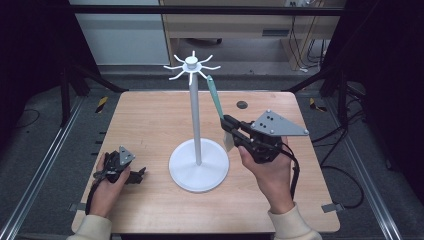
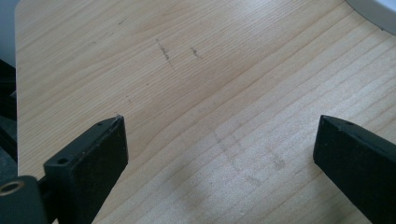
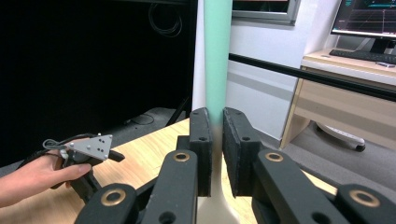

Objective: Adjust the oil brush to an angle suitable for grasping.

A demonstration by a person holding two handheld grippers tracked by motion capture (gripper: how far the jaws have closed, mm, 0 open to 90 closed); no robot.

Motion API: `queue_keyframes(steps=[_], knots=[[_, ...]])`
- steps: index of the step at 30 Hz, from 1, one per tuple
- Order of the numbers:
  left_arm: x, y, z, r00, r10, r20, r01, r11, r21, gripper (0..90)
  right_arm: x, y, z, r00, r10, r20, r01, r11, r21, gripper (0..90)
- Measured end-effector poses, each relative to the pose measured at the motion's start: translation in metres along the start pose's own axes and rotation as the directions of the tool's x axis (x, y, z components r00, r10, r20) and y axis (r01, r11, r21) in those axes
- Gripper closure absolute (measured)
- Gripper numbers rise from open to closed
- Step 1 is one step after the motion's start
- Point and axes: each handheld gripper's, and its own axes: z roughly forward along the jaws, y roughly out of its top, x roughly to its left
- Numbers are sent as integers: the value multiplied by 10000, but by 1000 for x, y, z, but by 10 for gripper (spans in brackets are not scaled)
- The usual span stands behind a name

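A white hook stand rises from a round base in the middle of the wooden table, with curved hooks around its top. My right gripper is shut on a utensil with a teal handle and a pale lower end, held upright just right of the pole. In the right gripper view the teal handle runs up from between the closed jaws. My left gripper rests low on the table at the front left, open, with bare wood between its jaws.
A small dark round hole sits in the tabletop behind the right gripper. The stand's base edge shows at the top right of the left gripper view. Black frame bars and cables surround the table; a desk with a monitor stands beyond.
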Motion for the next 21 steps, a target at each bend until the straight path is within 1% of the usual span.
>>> queue_keyframes(steps=[14, 21], knots=[[1, -1, -1, 10000, -36, -18, 36, 10000, 6, 26, 2, 0, 16, 9997, 165, -189, -162, 9997, 177, 824], [2, -1, -1, 10000, 5, -7, -5, 10000, 74, 26, 2, 0, 21, 9997, 158, -159, -155, 9997, 214, 824]])
